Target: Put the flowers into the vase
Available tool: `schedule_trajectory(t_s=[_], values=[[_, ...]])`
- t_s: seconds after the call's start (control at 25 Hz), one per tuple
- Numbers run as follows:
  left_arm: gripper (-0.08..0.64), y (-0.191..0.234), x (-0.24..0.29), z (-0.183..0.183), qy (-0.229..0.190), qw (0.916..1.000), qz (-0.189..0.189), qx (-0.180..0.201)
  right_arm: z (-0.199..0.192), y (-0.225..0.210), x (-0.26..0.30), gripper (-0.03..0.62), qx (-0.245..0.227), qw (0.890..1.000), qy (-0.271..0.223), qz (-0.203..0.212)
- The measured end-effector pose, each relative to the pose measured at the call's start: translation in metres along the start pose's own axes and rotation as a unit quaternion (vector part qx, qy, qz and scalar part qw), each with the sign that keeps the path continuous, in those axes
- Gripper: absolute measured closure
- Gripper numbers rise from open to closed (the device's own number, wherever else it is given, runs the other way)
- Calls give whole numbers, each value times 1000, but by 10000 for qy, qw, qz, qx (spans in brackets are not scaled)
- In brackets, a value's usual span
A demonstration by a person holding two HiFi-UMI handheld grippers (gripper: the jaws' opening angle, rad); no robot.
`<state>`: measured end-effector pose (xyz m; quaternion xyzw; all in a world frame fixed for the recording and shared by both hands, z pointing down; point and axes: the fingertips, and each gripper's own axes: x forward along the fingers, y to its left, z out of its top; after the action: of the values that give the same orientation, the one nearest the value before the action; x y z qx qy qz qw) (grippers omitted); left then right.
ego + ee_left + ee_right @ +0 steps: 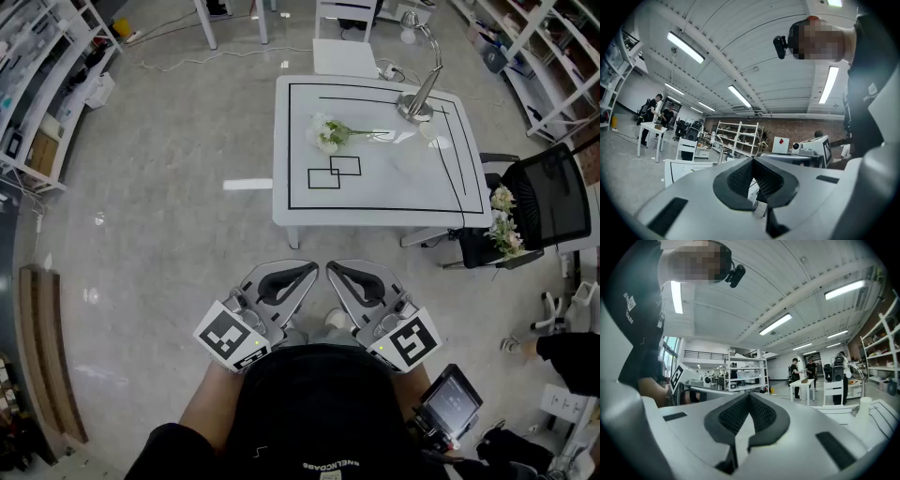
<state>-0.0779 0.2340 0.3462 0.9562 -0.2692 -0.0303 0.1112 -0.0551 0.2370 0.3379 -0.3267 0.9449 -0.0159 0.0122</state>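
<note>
A bunch of white flowers [330, 133] with green stems lies on the white table [375, 192], far ahead of me. A small white vase [428, 129] stands near the lamp base and appears as a white cylinder [864, 407] in the right gripper view. My left gripper [313, 271] and right gripper [331, 269] are held close to my body over the floor, well short of the table, with their tips angled towards each other. Both are shut with nothing between the jaws, as the left gripper view [753, 161] and the right gripper view [750, 397] also show.
A silver desk lamp [420, 94] stands at the table's far right. A black office chair [553, 202] to the right of the table carries another bunch of flowers [504, 220]. Shelving [47, 84] lines the left wall. A white chair [345, 47] stands behind the table. People stand at a far table [806, 376].
</note>
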Motion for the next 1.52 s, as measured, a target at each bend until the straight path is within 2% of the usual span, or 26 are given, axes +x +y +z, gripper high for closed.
schedule_trajectory(t_s=[0.16, 0.36, 0.52, 0.64, 0.76, 0.92, 1.04, 1.28, 1.52], values=[[558, -1, -6, 5, 57, 9995, 143, 281, 3, -13, -15, 584, 169, 9996, 52, -230], [558, -7, -2, 8, -15, 10000, 27, 1, 0, -24, -27, 584, 168, 9993, 53, -336], [557, -17, 9, 6, 145, 9996, 53, 215, -4, -30, -39, 584, 194, 9991, 75, -370], [558, -21, 21, 10, 33, 10000, 41, 22, -4, -40, -51, 584, 247, 9989, 32, -394], [557, -23, 34, 10, -60, 9998, 131, -109, 0, -53, -66, 584, 421, 9983, -112, -398], [557, -34, 56, 5, -23, 9994, 328, 50, 3, -75, -88, 584, 442, 9980, -192, -418], [557, -42, 73, 1, -54, 9988, 490, 19, 3, -90, -106, 584, 488, 9977, -239, -395], [557, -55, 99, -11, 23, 9986, 528, -80, -1, -113, -126, 584, 550, 9973, -282, -393], [557, -39, 113, -12, 12, 9972, 717, -198, -7, -132, -127, 584, 600, 9969, -217, -460]])
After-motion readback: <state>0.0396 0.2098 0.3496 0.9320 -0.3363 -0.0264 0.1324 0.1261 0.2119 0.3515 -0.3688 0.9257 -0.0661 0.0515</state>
